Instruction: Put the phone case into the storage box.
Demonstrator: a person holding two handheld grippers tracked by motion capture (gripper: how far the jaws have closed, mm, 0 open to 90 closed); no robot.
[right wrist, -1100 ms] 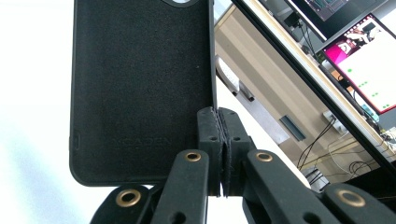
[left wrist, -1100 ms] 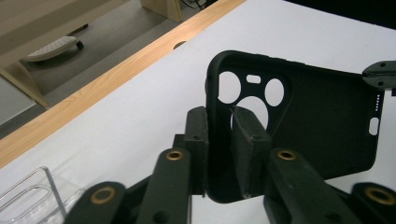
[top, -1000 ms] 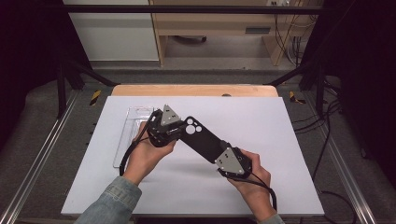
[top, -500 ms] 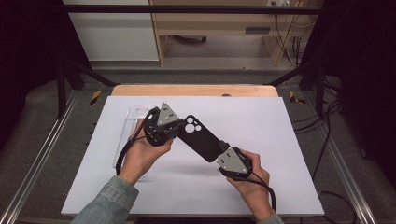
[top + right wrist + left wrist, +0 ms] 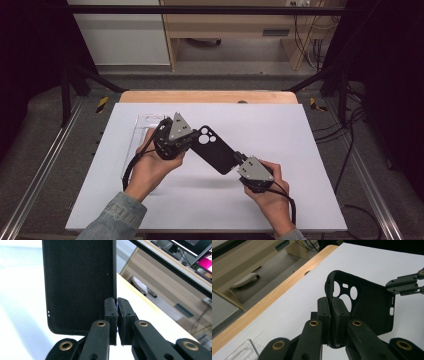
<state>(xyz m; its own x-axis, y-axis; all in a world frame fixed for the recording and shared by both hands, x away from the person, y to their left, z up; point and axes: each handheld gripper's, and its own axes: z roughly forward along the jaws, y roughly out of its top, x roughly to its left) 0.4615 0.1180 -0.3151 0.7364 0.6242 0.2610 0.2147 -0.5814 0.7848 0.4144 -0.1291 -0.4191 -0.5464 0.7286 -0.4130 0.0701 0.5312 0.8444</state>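
Observation:
A black phone case with round camera holes hangs above the white mat, held at both ends. My left gripper is shut on the rim at the camera-hole end; in the left gripper view the left gripper pinches that rim of the case. My right gripper is shut on the opposite end. The right gripper view has the right gripper clamped on the case's thin side wall. The right gripper's fingers also appear far off in the left gripper view.
A clear plastic case lies on the mat just left of my left hand; its corner is in the left gripper view. The wooden table edge runs along the mat's far side. A metal frame and cables surround the table.

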